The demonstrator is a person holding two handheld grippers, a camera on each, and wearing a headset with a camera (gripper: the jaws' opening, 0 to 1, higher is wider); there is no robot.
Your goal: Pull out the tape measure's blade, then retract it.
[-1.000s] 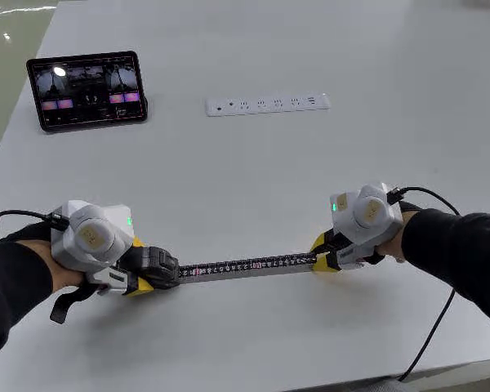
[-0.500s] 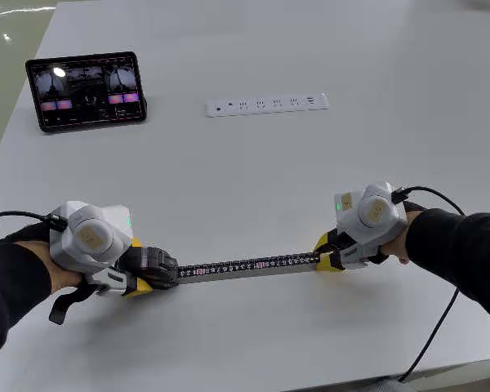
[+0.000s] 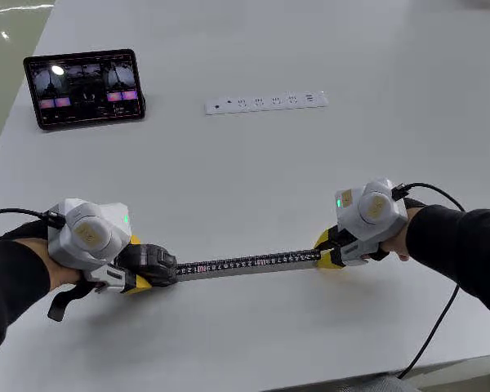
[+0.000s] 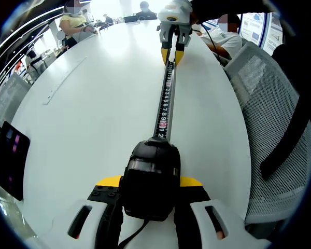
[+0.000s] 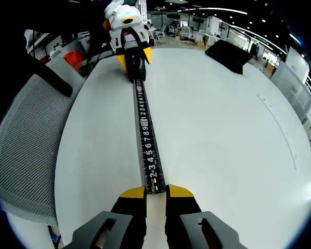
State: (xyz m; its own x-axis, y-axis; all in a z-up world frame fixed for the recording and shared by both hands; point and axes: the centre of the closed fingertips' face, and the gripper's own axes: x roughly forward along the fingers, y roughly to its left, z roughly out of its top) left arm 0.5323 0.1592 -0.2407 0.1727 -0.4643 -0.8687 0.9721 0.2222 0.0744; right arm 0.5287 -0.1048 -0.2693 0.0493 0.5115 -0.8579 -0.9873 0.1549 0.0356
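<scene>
Left: my left gripper (image 4: pixel 150 182) clamps the tape measure case (image 3: pixel 153 265) on the tabletop (image 3: pixel 269 163).
Right: my right gripper (image 5: pixel 155 193) is pinched on the blade (image 5: pixel 146 142) tip.
Blade: stretched flat between them.
Handling: case likely rigid; blade thin, springy, slick, so I'd hold its end.

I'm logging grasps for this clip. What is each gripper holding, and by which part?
The left gripper clamps the tape measure's case by its sides; the right gripper pinches the end of the pulled-out blade.
</scene>
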